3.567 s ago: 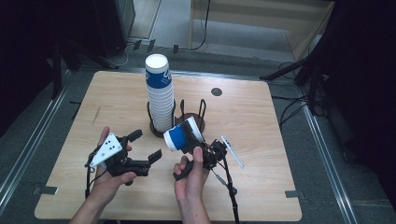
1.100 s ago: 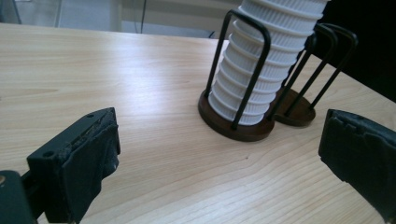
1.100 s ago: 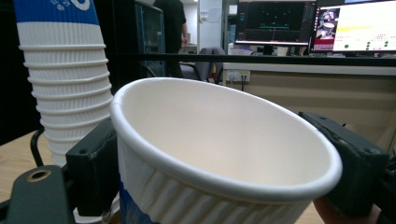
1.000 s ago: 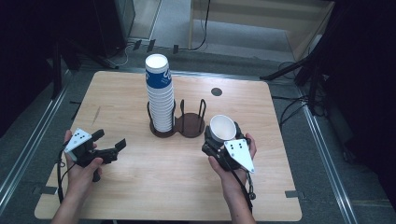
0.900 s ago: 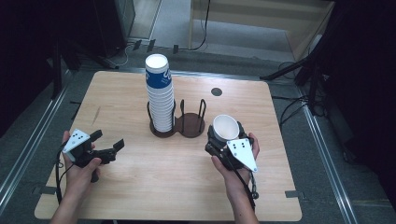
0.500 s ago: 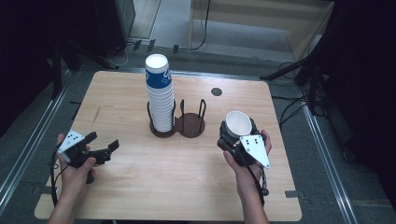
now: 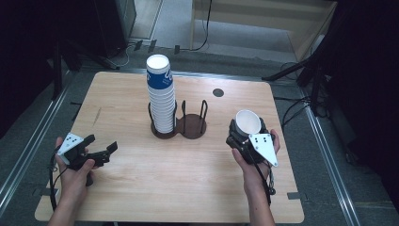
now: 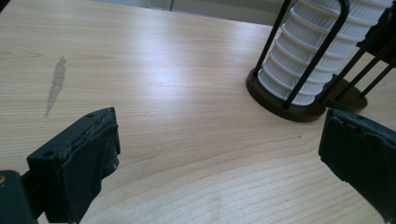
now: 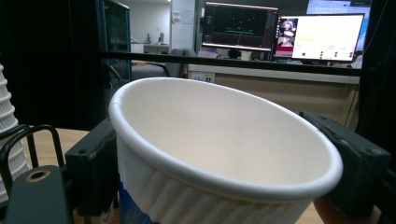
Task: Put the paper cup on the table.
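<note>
A tall stack of white-and-blue paper cups (image 7: pixel 160 94) stands in the left ring of a dark wire cup holder (image 7: pixel 190 126) at the table's middle; its ribbed lower cups (image 8: pixel 322 51) appear in the left gripper view. My right gripper (image 7: pixel 242 136) is shut on a single paper cup (image 7: pixel 248 122), mouth up, at the table's right; the cup (image 9: pixel 219 154) sits between both jaws in the right gripper view. My left gripper (image 7: pixel 101 149) rests open and empty near the table's front left, pointing right.
The wooden table (image 7: pixel 122 99) has a dark round grommet (image 7: pixel 218 92) at the back right and a faint smear (image 8: pixel 55 84) on the left. The holder's right ring (image 7: pixel 194 127) holds nothing. Cables and stands lie on the floor behind.
My right gripper has carried the single cup to the right, away from the holder, turning it mouth up. My left gripper has drawn back to the front left, open.
</note>
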